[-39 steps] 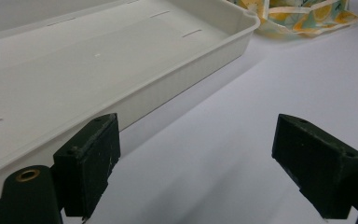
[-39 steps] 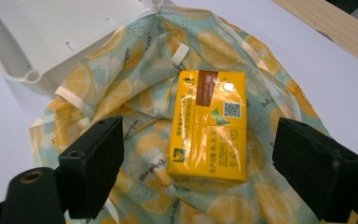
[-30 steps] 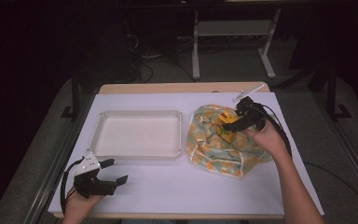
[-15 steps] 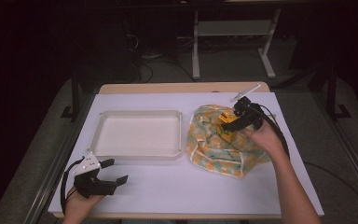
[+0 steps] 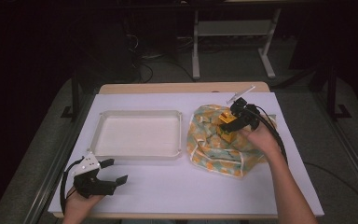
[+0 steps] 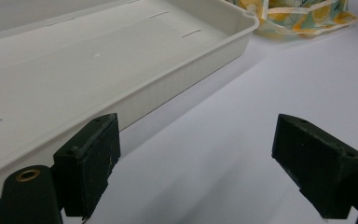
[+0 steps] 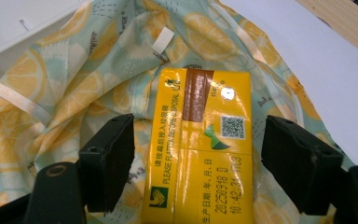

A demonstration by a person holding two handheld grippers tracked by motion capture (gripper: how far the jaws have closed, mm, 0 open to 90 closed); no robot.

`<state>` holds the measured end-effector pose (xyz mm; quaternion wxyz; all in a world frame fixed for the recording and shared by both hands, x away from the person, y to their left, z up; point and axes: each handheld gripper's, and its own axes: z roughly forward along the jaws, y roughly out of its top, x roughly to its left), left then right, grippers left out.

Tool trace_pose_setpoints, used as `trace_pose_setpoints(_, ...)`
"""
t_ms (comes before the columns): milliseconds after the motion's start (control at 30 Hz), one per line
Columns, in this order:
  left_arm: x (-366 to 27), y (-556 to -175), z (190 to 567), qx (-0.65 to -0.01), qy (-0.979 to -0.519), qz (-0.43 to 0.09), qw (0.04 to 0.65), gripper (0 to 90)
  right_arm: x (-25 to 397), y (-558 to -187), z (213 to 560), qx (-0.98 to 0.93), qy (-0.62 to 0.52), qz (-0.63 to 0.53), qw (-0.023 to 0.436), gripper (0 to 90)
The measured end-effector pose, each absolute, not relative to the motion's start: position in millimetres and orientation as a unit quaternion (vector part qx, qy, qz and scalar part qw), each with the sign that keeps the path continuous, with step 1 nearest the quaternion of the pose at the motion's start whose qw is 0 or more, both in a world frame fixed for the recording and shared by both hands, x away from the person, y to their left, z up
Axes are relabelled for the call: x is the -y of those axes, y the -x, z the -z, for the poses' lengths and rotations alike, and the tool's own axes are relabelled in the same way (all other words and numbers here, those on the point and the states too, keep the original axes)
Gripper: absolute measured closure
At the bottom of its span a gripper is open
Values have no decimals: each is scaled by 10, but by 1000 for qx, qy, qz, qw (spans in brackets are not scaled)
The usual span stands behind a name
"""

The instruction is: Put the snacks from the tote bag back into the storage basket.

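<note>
— Hidden or cut off?
— Bottom of the yellow carton (image 7: 198, 149) cut by the frame edge in the right gripper view; small and partly masked by the right gripper (image 5: 230, 122) from above.
— Pose?
— Reaching over the lemon-print bag (image 5: 209, 144), jaws apart, flanking the carton, not clearly touching. Left gripper (image 5: 116, 171) resting low near the table's front edge beside the white tray (image 5: 140, 154), jaws wide apart.
— Carton's place and axis?
— Lying on the bag, long axis running between the jaws, away from the camera.
</note>
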<state>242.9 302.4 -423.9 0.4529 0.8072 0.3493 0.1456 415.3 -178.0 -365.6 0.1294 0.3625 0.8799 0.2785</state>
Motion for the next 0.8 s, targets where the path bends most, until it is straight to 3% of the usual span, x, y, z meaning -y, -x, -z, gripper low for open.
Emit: trace_pose_setpoints(800, -3016, -2430, 4241, -349, -807, -144, 454, 147, 1747, -4115, 3699, -884, -362, -255, 149, 459)
